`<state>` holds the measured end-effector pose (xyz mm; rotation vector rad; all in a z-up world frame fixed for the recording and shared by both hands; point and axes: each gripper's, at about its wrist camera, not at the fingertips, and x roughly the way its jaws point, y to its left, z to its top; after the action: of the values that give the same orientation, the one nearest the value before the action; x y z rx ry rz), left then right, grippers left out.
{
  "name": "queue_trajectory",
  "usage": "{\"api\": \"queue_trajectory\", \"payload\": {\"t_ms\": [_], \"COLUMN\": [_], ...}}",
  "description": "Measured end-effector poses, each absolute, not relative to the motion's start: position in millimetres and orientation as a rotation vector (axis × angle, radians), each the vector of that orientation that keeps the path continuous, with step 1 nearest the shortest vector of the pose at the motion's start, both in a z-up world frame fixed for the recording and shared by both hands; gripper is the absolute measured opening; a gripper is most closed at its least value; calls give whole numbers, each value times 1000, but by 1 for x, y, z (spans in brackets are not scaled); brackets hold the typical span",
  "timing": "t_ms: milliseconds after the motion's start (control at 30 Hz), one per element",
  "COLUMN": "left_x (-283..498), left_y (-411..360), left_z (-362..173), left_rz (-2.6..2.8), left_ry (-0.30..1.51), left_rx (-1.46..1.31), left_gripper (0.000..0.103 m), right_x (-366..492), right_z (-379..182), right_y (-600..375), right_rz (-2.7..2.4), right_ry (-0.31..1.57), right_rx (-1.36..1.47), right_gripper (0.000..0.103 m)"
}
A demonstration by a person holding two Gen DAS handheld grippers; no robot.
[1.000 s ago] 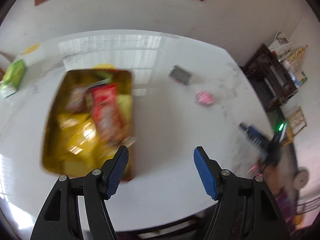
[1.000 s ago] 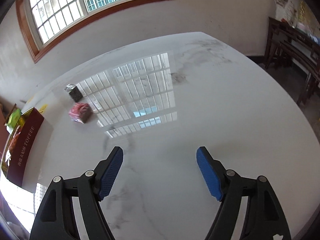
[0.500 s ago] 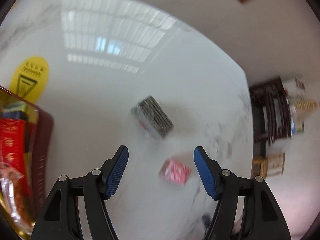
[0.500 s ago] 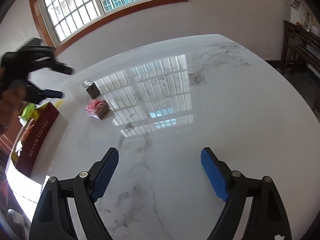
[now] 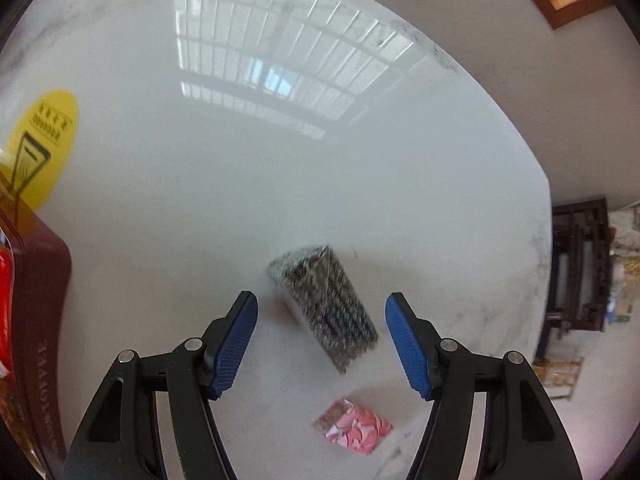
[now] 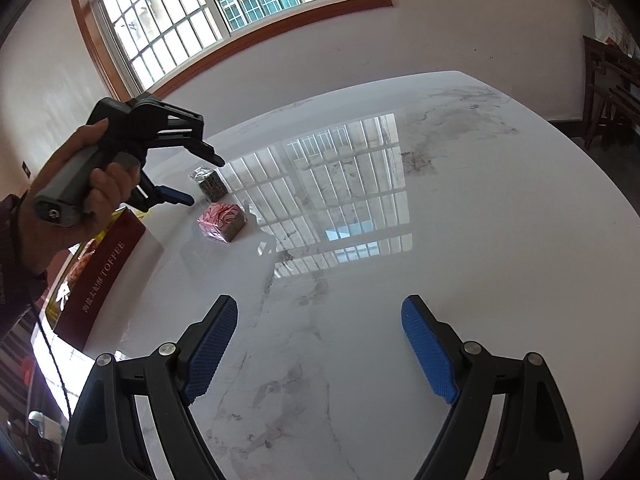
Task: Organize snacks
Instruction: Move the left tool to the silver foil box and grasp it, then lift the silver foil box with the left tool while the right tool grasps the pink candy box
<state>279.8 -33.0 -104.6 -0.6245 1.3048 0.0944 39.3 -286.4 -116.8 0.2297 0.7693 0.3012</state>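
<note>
A dark speckled snack packet (image 5: 326, 306) lies on the white marble table, just ahead of and between the fingers of my open left gripper (image 5: 320, 340). A pink wrapped snack (image 5: 354, 428) lies nearer, below the gripper. In the right wrist view the left gripper (image 6: 200, 178) hovers open above the dark packet (image 6: 212, 184), with the pink snack (image 6: 224, 220) beside it. My right gripper (image 6: 318, 348) is open and empty over bare table. The dark red toffee tin (image 6: 100, 264) holding snacks stands at the left.
The tin's wall (image 5: 36, 320) is at the left of the left wrist view, with a yellow sticker (image 5: 44, 144) on the table beyond it. Dark wooden furniture (image 5: 580, 264) stands past the table's right edge. A window (image 6: 224, 12) is in the far wall.
My left gripper has swung from over the tin to the two loose snacks and closed in on the dark packet. The right gripper has tilted slightly; the left hand has come into its view.
</note>
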Motion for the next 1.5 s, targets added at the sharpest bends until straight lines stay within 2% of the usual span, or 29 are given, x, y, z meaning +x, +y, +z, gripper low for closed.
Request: {"api": "queue_trajectory", "payload": {"t_ms": [100, 167, 367, 600, 833, 933, 1367, 1400, 1500], "left_x": [279, 277, 264, 189, 114, 91, 36, 33, 29], "left_y": [-37, -41, -37, -39, -35, -27, 1, 2, 5], "left_z": [-106, -107, -104, -90, -70, -62, -32, -30, -29], "left_rz": [119, 131, 128, -30, -160, -190, -189, -189, -196], "left_ry": [1303, 1296, 1282, 1244, 1230, 1240, 1201, 1197, 1198], "left_rx": [-619, -572, -536, -487, -436, -456, -448, -444, -443], "left_gripper": [64, 41, 28, 28, 28, 28, 28, 28, 28], "right_x": [41, 41, 42, 43, 56, 73, 151, 155, 161], "right_z": [-117, -117, -118, -119, -107, -97, -107, -107, -114], "right_y": [-288, -288, -289, -285, -241, -222, -171, -167, -156], "right_rz": [304, 304, 298, 324, 555, 610, 758, 772, 778], "right_ry": [770, 771, 779, 789, 782, 726, 793, 805, 835], "right_rx": [234, 235, 241, 218, 39, -69, -256, -264, -313], "right_gripper": [82, 82, 82, 82, 80, 80, 75, 73, 57]}}
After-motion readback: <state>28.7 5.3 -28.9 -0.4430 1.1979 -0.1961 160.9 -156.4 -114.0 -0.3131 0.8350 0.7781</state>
